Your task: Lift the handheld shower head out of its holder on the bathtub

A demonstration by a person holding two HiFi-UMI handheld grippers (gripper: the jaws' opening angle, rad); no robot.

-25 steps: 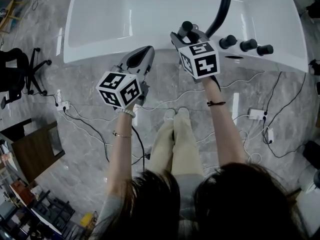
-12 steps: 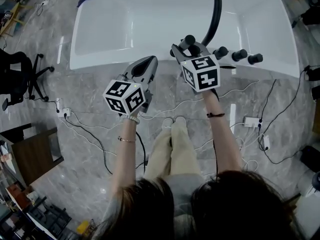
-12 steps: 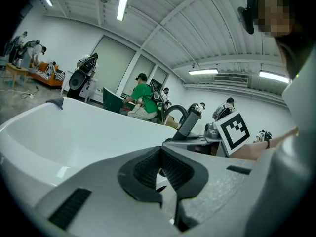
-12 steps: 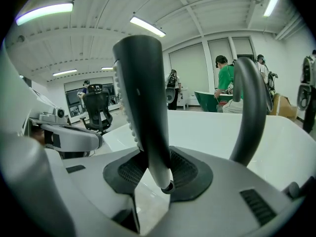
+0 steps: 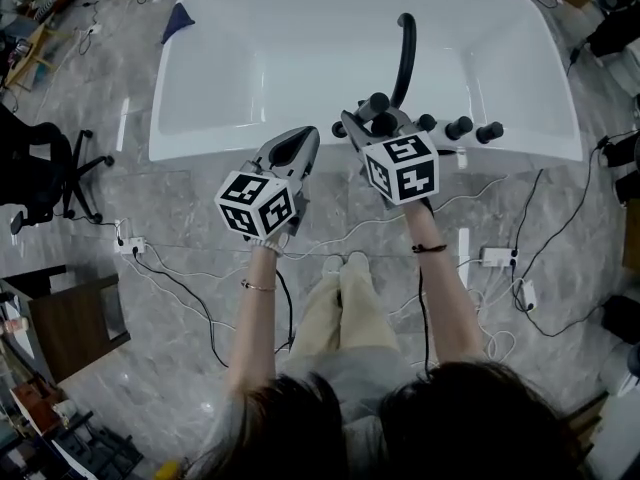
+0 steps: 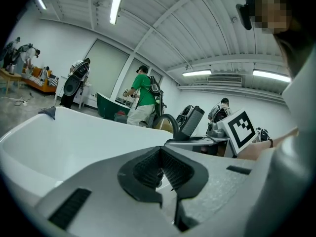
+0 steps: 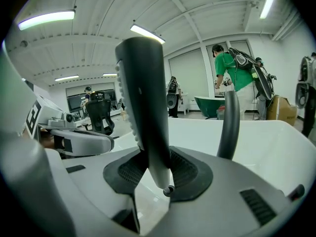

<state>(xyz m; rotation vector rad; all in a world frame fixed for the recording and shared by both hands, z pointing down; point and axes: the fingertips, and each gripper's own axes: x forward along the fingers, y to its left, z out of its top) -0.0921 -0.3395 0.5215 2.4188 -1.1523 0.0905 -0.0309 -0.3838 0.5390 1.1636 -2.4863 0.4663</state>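
Right tongs (image 7: 150,174) are clamped on the shower head (image 7: 143,107). It stands upright between the pads, its bottom end free over the white tub (image 5: 300,28) rim, beside the black spout (image 7: 229,117). Left tongs (image 6: 160,169) are together, nothing in them.

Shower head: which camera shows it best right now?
The right gripper view. There the shower head stands upright, large and central, clamped in the right gripper. The left gripper view shows it only small and distant. In the head view the right gripper itself hides most of it.
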